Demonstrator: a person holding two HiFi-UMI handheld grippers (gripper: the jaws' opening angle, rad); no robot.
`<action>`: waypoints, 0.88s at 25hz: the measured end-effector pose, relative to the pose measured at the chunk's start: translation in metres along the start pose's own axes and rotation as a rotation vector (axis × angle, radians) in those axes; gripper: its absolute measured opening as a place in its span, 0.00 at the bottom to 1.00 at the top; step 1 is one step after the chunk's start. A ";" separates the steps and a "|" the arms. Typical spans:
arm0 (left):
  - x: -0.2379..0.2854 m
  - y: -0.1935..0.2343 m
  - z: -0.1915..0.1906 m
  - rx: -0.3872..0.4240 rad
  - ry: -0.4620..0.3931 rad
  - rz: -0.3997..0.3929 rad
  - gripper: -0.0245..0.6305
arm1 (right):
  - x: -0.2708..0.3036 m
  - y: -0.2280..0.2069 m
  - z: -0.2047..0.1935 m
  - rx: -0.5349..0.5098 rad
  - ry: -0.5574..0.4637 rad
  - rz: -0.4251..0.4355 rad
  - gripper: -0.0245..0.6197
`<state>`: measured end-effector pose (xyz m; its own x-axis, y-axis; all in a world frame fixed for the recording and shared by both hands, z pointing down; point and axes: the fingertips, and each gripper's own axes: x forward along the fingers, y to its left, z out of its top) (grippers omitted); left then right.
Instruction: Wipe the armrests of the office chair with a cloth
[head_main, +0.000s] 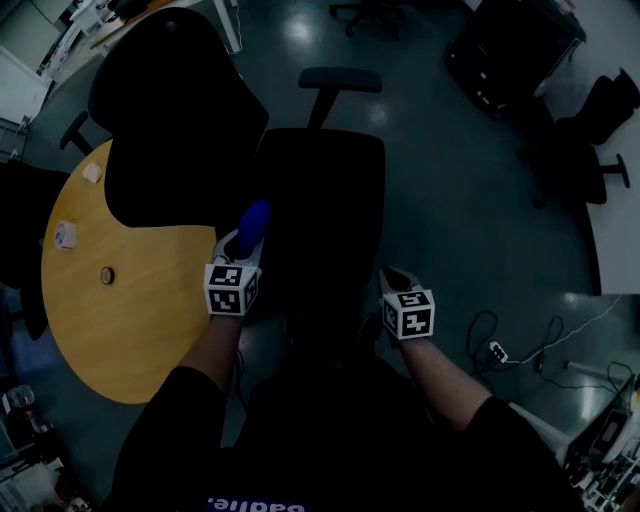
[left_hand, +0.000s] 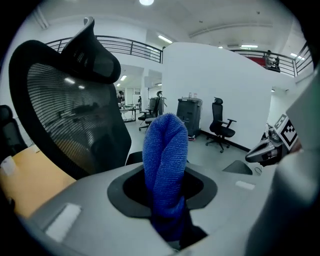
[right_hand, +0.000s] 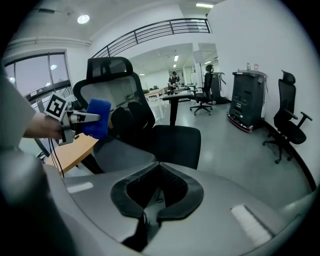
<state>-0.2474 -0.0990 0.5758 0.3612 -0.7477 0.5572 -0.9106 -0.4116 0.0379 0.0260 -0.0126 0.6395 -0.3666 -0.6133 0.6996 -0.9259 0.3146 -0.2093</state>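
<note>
A black office chair stands before me, its mesh backrest (head_main: 170, 110) at the left and its seat (head_main: 320, 210) in the middle. Its far armrest (head_main: 340, 79) sits on a post beyond the seat. I cannot make out the near armrest in the dark. My left gripper (head_main: 245, 245) is shut on a rolled blue cloth (head_main: 254, 222) above the seat's left edge. The cloth (left_hand: 165, 160) stands up between the jaws. My right gripper (head_main: 392, 278) hovers at the seat's right side, jaws together with nothing in them. The right gripper view shows the cloth (right_hand: 97, 117) and the backrest (right_hand: 112, 95).
A round yellow table (head_main: 130, 330) with a few small items stands at the left, close behind the backrest. More black chairs (head_main: 590, 160) and a dark cabinet (head_main: 505, 50) lie at the far right. Cables and a power strip (head_main: 497, 352) are on the floor at the right.
</note>
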 end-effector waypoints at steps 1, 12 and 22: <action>0.004 0.000 -0.003 -0.007 0.009 0.006 0.25 | 0.004 0.000 -0.002 -0.001 0.009 0.011 0.05; -0.003 -0.013 -0.050 -0.117 0.058 0.063 0.25 | 0.025 -0.001 -0.010 0.002 0.049 0.060 0.04; -0.025 -0.052 -0.069 -0.164 0.037 0.058 0.25 | 0.026 0.001 -0.009 -0.032 0.079 0.093 0.04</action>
<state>-0.2231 -0.0228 0.6173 0.3024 -0.7466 0.5926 -0.9513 -0.2757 0.1381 0.0164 -0.0220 0.6634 -0.4414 -0.5217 0.7300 -0.8842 0.3915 -0.2548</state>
